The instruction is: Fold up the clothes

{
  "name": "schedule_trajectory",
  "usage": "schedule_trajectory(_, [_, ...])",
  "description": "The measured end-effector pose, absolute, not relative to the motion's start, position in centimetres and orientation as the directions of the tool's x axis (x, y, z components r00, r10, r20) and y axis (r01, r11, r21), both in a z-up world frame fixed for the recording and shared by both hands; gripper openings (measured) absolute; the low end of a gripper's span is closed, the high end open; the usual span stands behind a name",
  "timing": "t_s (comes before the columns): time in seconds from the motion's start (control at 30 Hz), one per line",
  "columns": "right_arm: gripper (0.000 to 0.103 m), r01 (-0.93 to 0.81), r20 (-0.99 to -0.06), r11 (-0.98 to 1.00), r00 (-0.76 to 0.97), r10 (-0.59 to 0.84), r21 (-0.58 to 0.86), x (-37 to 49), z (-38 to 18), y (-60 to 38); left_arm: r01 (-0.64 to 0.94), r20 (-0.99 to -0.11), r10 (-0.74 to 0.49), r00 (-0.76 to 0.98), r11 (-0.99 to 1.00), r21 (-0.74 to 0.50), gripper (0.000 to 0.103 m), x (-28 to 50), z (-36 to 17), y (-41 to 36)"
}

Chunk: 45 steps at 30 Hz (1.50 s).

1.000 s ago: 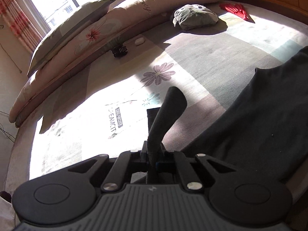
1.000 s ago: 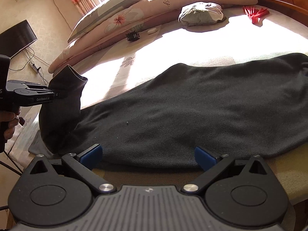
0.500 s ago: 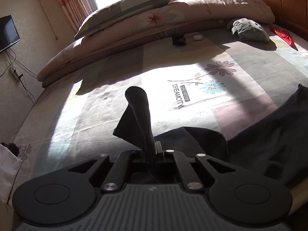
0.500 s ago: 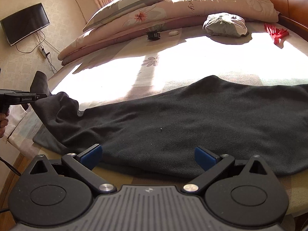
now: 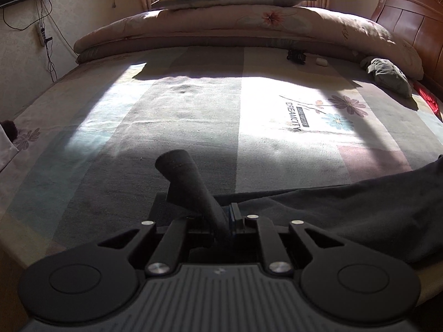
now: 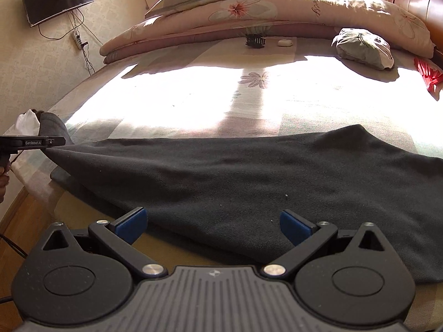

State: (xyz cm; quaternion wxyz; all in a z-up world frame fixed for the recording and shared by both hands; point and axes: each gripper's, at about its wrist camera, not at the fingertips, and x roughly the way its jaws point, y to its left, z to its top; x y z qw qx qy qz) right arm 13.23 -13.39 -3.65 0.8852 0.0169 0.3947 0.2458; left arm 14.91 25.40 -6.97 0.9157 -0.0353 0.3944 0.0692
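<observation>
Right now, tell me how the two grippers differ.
The left gripper has its jaws nearly together, and they have just been opening, with the cuff of the dark garment between them; the right gripper has its jaws wide apart and empty. The left lifts cloth; the right hovers over it. Both are black.

The bed [image 6: 193, 94] carries a dark garment [image 6: 263, 182], quilt [image 6: 277, 8], hair clip [image 6: 255, 40].
</observation>
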Motion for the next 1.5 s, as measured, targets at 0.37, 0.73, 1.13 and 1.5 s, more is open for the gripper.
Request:
schedule_trajectory(0.37, [0.103, -0.438, -0.725, 0.88, 0.545, 0.422, 0.183, 13.6, -4.0, -11.6, -0.244, -0.674, -0.155, 0.722, 0.855, -0.457, 0.038, 12.6, -11.2, 34.0])
schedule_trajectory(0.73, [0.103, -0.457, -0.76, 0.88, 0.523, 0.387, 0.134, 14.3, -4.7, -9.5, -0.157, -0.627, -0.151, 0.764, 0.899, -0.408, 0.003, 15.0, -9.9, 34.4])
schedule_trajectory(1.13, [0.103, -0.451, -0.775, 0.887, 0.524, 0.352, 0.098, 15.1, -5.1, -8.8, -0.191, -0.683, -0.083, 0.726, 0.929, -0.316, 0.005, 18.4, -11.4, 35.7])
schedule_trajectory(1.5, [0.091, -0.57, -0.718, 0.815, 0.522, 0.46, 0.107, 14.3, -4.1, -7.8, -0.124, -0.644, -0.02, 0.765, 0.976, -0.178, 0.013, 13.5, -7.2, 34.4])
